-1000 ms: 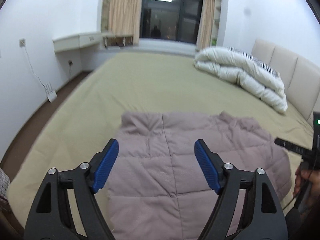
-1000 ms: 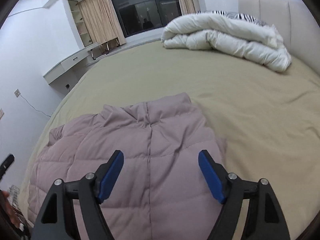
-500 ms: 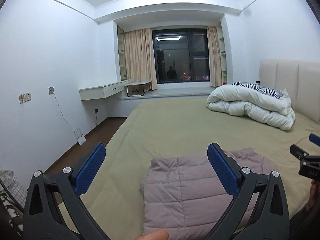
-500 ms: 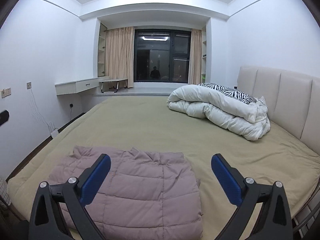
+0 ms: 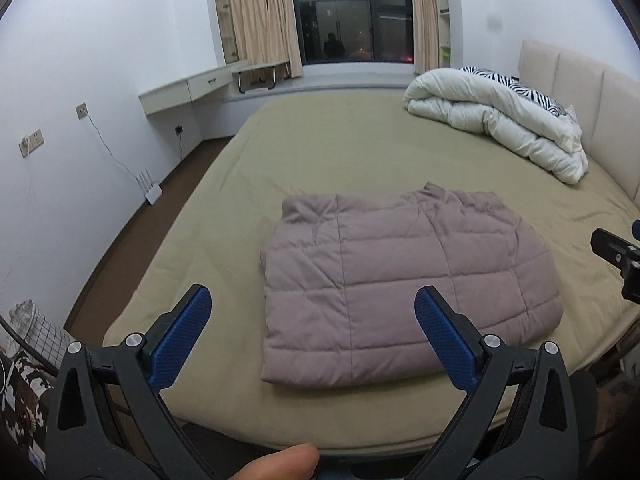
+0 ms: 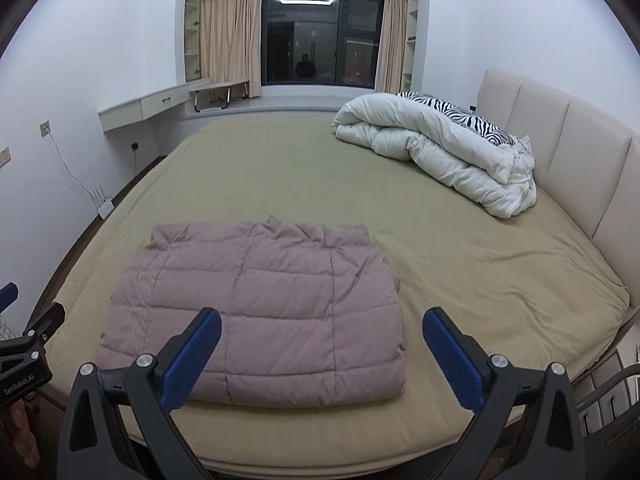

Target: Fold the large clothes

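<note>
Jacket (image 5: 404, 284), folded, lay at twelve o'clock on the bed (image 5: 360, 148). Left gripper (image 5: 312, 330) and right gripper (image 6: 322, 350) hung spread, jaws having just opened, empty. Best practice: withdraw clear, fold undisturbed.

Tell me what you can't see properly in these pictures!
- Underside and inner layers of the folded jacket: hidden by its own top, both views.
- Right tool: cut off by the left view's edge.
- Zebra pillow: mostly covered by the white duvet.
- Window reflection: too small.

place: home bedroom | shown by: bed (image 6: 440, 248); duvet (image 6: 432, 140); curtains (image 6: 224, 36)
</note>
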